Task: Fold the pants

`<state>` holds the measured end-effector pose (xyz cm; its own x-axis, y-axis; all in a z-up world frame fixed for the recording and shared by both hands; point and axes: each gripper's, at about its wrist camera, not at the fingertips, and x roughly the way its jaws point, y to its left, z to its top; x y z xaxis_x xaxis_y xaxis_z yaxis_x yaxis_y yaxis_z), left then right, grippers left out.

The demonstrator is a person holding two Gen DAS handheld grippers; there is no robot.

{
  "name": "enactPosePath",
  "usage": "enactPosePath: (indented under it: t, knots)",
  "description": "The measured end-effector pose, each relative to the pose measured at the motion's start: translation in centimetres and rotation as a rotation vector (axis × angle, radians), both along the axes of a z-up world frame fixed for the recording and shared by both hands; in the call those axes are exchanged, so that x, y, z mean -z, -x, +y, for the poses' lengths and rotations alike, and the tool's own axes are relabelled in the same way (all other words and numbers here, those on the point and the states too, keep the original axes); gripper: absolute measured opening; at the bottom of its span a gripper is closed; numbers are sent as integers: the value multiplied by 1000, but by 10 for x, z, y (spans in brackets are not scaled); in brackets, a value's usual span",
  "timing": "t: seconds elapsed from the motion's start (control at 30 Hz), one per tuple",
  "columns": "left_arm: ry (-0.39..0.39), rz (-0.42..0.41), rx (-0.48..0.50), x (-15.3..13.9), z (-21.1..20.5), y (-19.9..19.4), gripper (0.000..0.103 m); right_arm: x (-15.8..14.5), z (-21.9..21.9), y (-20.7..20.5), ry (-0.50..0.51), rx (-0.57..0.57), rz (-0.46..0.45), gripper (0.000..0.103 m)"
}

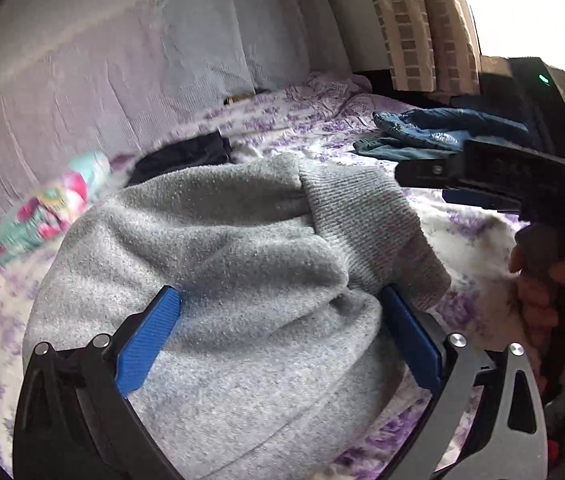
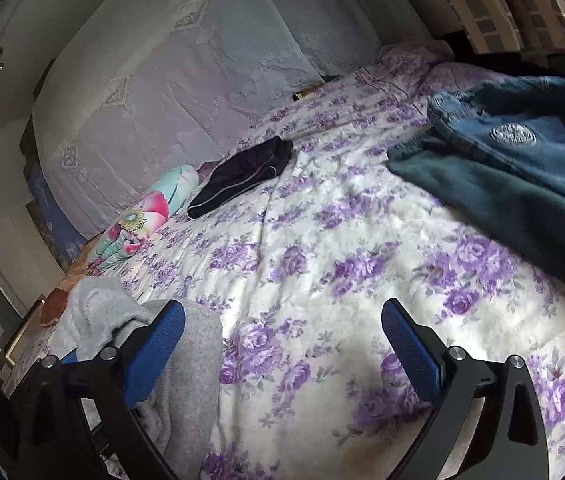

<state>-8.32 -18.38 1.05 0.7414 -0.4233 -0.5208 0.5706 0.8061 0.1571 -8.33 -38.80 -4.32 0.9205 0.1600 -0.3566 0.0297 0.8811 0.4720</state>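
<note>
A: Where do our soft grey fleece pants (image 1: 218, 264) lie?

B: Bunched on the purple-flowered bedspread (image 2: 322, 240); the ribbed cuff (image 1: 366, 216) flops on its far side. Our left gripper (image 1: 282, 336) straddles the heap, spread wide, pinching nothing.

A: And the right gripper (image 2: 282, 352)?

B: Spread too, empty, just beside the pants. We judge them light, limp, grippy; we'd pinch the cuff.

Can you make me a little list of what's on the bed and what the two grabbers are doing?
bed cover: floral bedspread, white with purple flowers
main item: grey sweatpants, bunched up
left gripper: open, pants between its fingers
right gripper: open, nothing between its fingers
far side: dark garment beside a colourful flowered bundle
right side: blue and teal clothes pile
</note>
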Motion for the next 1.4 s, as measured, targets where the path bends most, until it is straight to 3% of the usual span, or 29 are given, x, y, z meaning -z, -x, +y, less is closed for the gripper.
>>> enactPosePath:
  t: [0.07, 0.17, 0.3, 0.37, 0.47, 0.57, 0.67, 0.73, 0.83, 1.0, 1.13, 1.27, 1.4]
  knots:
    - [33, 27, 16, -3, 10, -2, 98, -24, 16, 13, 85, -19, -97, 99]
    - [27, -13, 13, -2, 7, 6, 98, -64, 51, 22, 252, -100, -192, 99]
    - [32, -89, 8, -14, 19, 30, 98, -72, 87, -6, 374, -234, -95, 99]
    - [38, -155, -47, -25, 38, 40, 98, -60, 94, -23, 418, -224, -34, 99]
    - [46, -157, -158, -29, 63, 30, 98, -43, 80, -38, 321, -229, -2, 99]
    - [42, 9, -153, -7, 71, 0, 99, -19, 67, -53, 237, -252, 70, 99]
    - [29, -42, -158, 14, 66, 2, 99, 6, 51, -69, 66, -346, 148, 100]
    - [74, -3, -159, 15, 70, -2, 99, 14, 48, -74, 10, -374, 174, 100]
    - [121, 45, -139, 14, 77, -9, 99, 16, 52, -74, 14, -376, 174, 100]
    - [144, 9, -136, 16, 81, 2, 99, 15, 47, -69, -25, -388, 147, 100]
    - [191, -7, -187, 11, 93, 30, 98, 17, 41, -60, -90, -386, 108, 100]
    - [182, -36, -127, -5, 98, 61, 98, 12, 39, -47, -68, -349, 55, 100]
    - [181, -75, -155, -17, 105, 71, 98, 9, 34, -40, -75, -334, 8, 99]
